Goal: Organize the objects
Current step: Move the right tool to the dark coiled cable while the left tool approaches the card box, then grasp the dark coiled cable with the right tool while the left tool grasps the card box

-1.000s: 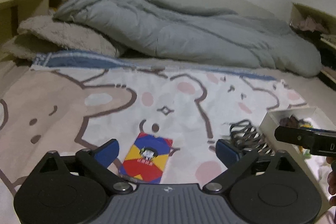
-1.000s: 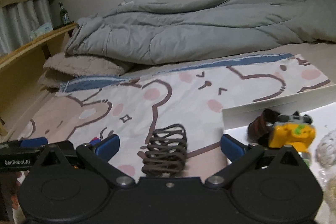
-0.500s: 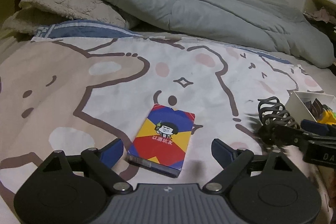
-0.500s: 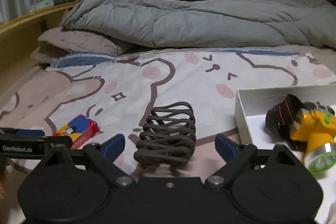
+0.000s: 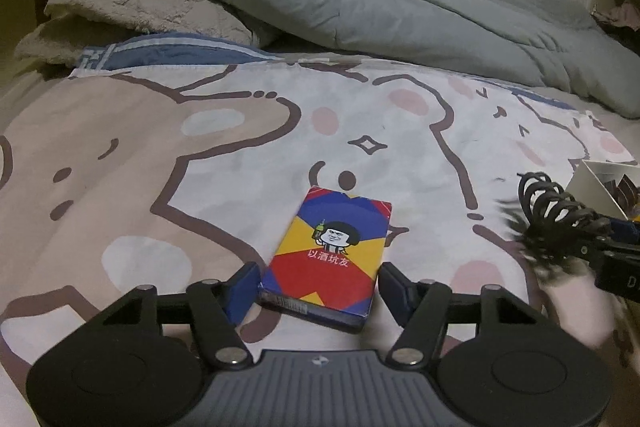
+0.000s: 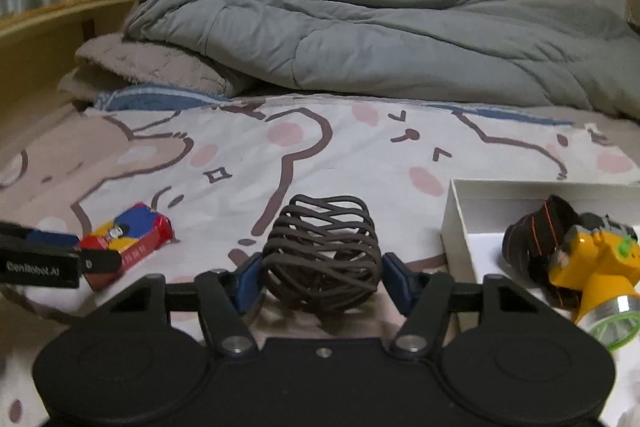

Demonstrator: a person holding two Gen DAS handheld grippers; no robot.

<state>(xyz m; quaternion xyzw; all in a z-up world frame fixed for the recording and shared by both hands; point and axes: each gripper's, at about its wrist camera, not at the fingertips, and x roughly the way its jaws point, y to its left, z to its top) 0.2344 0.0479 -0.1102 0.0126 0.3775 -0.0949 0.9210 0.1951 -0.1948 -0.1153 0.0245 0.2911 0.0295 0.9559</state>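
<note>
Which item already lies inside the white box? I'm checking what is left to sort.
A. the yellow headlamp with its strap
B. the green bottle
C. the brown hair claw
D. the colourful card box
A: the right wrist view shows the yellow headlamp lying in the white box, while the card box and hair claw sit on the sheet.

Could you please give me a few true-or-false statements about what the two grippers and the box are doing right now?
1. The card box lies flat on the bedsheet between the left gripper's fingers. True.
2. The right gripper brackets the yellow headlamp. False: it brackets the brown hair claw.
3. The headlamp lies inside the white box. True.
4. The hair claw is already in the white box. False: it sits on the bedsheet, left of it.
</note>
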